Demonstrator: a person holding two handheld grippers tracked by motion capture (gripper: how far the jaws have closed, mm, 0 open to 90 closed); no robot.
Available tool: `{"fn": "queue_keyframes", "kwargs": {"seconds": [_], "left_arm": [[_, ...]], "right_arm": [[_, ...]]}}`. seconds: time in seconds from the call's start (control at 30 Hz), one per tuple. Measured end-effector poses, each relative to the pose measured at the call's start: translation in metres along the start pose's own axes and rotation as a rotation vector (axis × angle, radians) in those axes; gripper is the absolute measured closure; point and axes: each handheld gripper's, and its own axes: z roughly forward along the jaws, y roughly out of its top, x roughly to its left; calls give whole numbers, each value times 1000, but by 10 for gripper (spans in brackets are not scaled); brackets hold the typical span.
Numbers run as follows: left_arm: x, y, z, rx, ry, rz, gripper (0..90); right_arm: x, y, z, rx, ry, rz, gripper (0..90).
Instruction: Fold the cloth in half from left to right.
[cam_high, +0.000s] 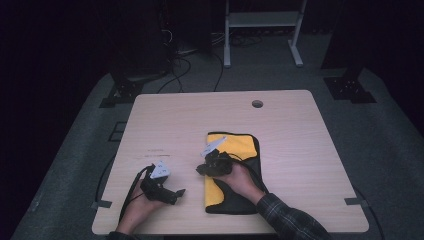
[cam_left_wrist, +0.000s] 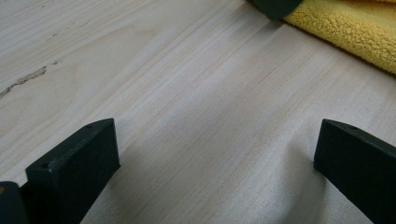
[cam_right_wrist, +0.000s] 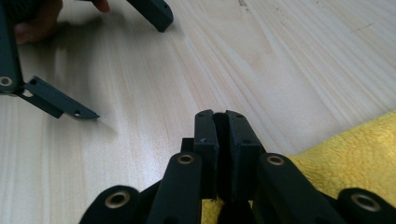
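Resting at the centre of the high view, the folded cloth (cam_high: 231, 170) lies on the bench (cam_high: 300, 140). Right tongs (cam_high: 201, 170) sit closed at its left edge, seemingly pinching nothing; left tongs (cam_high: 179, 193) gape wide nearby, ready to assist.

Yellow cloth (cam_high: 235, 145) w/ black edging, pale wood-grain table (cam_high: 290, 125), black tongs (cam_right_wrist: 223, 122).
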Motion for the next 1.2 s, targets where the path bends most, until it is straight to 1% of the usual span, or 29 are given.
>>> {"fn": "queue_keyframes", "kwargs": {"seconds": [0.03, 0.13, 0.3, 0.4, 0.67, 0.8, 0.93, 0.97, 1.07, 1.2], "left_arm": [[0, 0, 0, 0, 0, 0, 0], [0, 0, 0, 0, 0, -1, 0], [0, 0, 0, 0, 0, -1, 0], [0, 0, 0, 0, -1, -1, 0], [0, 0, 0, 0, 0, -1, 0], [0, 0, 0, 0, -2, -4, 0], [0, 0, 0, 1, -1, -4, 0], [0, 0, 0, 1, -2, -5, 0], [0, 0, 0, 3, -1, -3, 0], [0, 0, 0, 3, -1, -3, 0]], "right_arm": [[-1, 0, -2, -6, 7, 11, 834], [-2, -1, -10, -22, 14, 20, 839], [-2, -7, -32, -49, 17, 19, 841], [-4, -12, -45, -76, 27, 41, 841], [-3, -24, -74, -105, 15, 57, 840], [0, -33, -91, -115, 5, 61, 840], [5, -45, -108, -122, -19, 53, 840], [5, -50, -113, -126, -21, 58, 840], [6, -62, -125, -137, -12, 59, 840], [10, -78, -140, -134, -15, 73, 839]]}}
